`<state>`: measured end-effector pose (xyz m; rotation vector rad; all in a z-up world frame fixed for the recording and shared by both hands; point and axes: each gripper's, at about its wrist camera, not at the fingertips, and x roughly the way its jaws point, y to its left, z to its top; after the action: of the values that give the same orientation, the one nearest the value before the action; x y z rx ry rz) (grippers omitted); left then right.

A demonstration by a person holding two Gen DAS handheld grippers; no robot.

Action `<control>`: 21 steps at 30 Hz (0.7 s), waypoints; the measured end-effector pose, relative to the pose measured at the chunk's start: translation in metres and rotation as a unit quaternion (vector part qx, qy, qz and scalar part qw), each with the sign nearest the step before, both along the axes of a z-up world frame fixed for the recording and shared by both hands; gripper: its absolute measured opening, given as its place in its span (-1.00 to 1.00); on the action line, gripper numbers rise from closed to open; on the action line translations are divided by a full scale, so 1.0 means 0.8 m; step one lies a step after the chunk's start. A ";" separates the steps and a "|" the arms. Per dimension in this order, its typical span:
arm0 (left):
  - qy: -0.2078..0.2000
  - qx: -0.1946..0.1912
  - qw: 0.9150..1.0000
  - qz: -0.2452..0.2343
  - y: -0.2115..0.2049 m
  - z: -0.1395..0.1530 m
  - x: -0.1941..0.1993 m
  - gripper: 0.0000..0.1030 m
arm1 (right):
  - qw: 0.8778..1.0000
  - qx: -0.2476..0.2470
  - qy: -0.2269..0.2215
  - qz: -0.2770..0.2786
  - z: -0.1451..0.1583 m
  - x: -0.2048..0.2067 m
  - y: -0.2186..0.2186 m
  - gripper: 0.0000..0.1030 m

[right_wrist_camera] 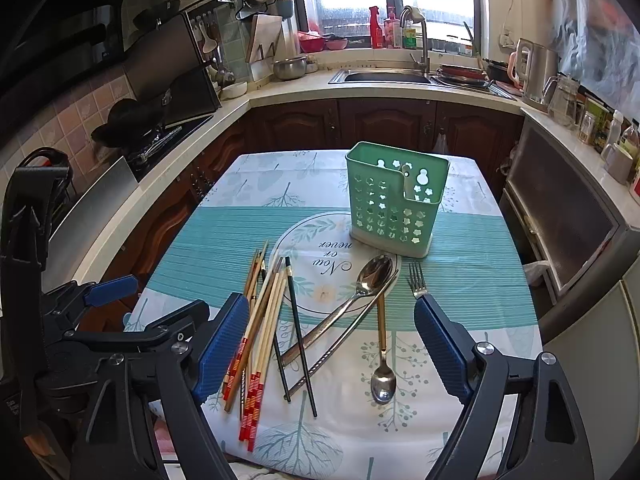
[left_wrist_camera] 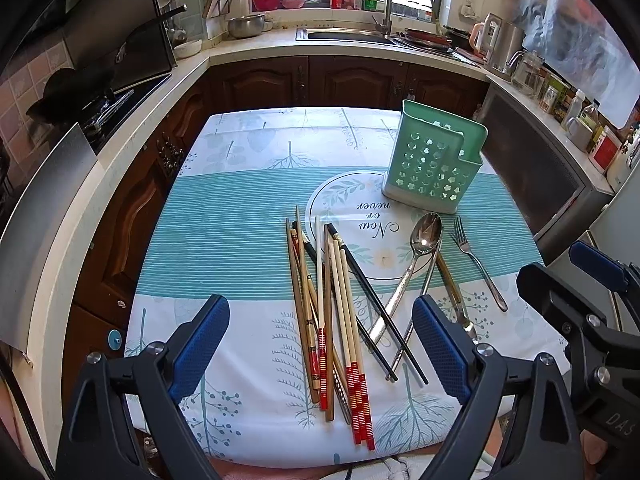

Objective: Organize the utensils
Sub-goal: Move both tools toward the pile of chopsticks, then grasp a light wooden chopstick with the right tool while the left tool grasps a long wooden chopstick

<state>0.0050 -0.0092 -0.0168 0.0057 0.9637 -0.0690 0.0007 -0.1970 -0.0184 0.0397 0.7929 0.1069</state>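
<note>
I have both grippers hovering over the near edge of the table [left_wrist_camera: 224, 184]. The left gripper [left_wrist_camera: 320, 348] stands spread wide, its blue pads either side of the chopsticks [left_wrist_camera: 320, 320] and touching none. The right gripper [right_wrist_camera: 331, 346] is likewise spread, with nothing pinched; the cutlery lies between and beyond its pads. From the right wrist view, the green utensil holder [right_wrist_camera: 394, 200] stands upright at twelve o'clock, well apart from both tools. The large spoon [right_wrist_camera: 372, 272] lies below it, the fork [right_wrist_camera: 417, 280] just at its three o'clock. A small spoon [right_wrist_camera: 383, 380] lies nearer, bowl towards me.
</note>
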 end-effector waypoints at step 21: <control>-0.007 -0.043 0.999 -0.008 0.016 0.005 0.008 0.71 | 1.000 -0.003 0.001 0.003 0.002 0.014 0.007 0.59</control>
<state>0.0114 0.0033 -0.0125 -0.0653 0.9459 -0.1259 0.0121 -0.1917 -0.0170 0.0319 0.7946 0.1107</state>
